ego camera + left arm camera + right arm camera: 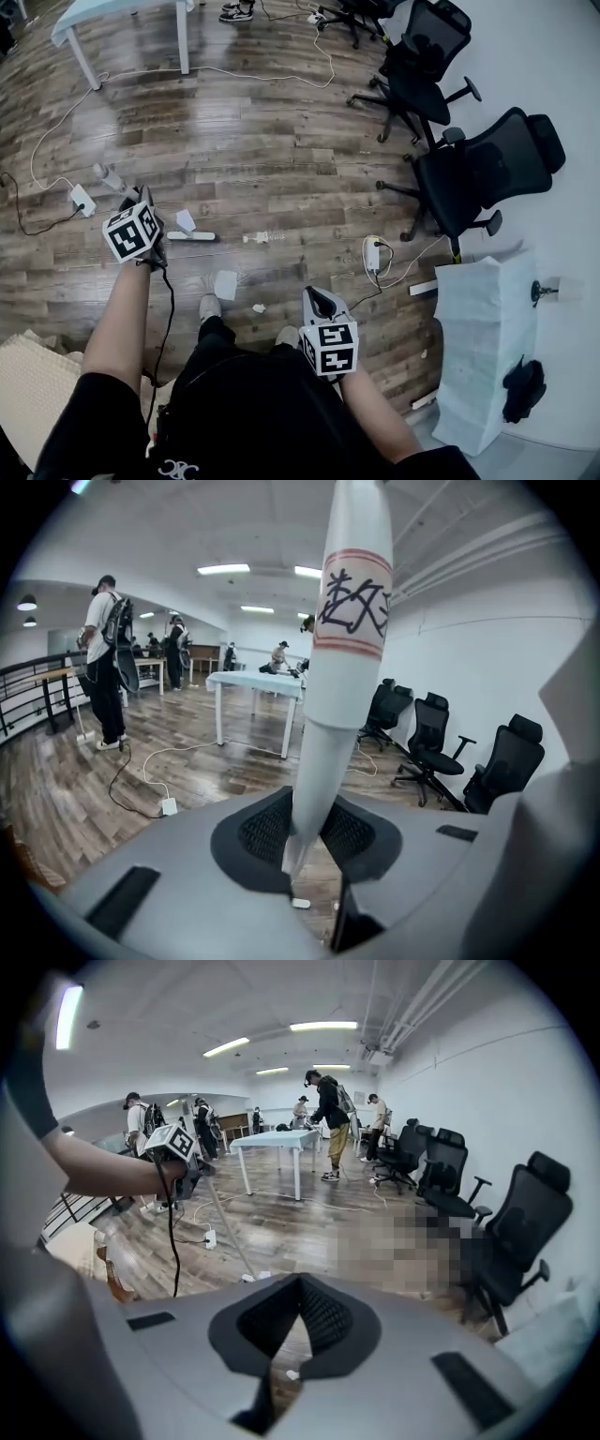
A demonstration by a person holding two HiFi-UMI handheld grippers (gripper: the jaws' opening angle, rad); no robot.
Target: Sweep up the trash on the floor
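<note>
My left gripper [142, 202] [314, 834] is shut on a white broom handle [349, 658] that bears red bands and handwriting. The handle slants down to a white broom head [192, 235] on the wood floor. The right gripper view shows the same handle [225, 1227] from the side. Trash lies ahead of my feet: a flat white paper [225, 284], a small crumpled scrap [259, 307] and a small pale piece [257, 238] farther out. My right gripper [317, 298] [300, 1283] hangs above the floor near the scrap, shut with nothing between its pads.
Black office chairs [473, 178] stand at the right by the wall, beside a white covered block [483, 347]. A power strip [82, 199] and cables [216, 70] trail over the floor at left, another strip [373, 255] at right. A table leg [182, 37] stands far ahead. People stand in the distance.
</note>
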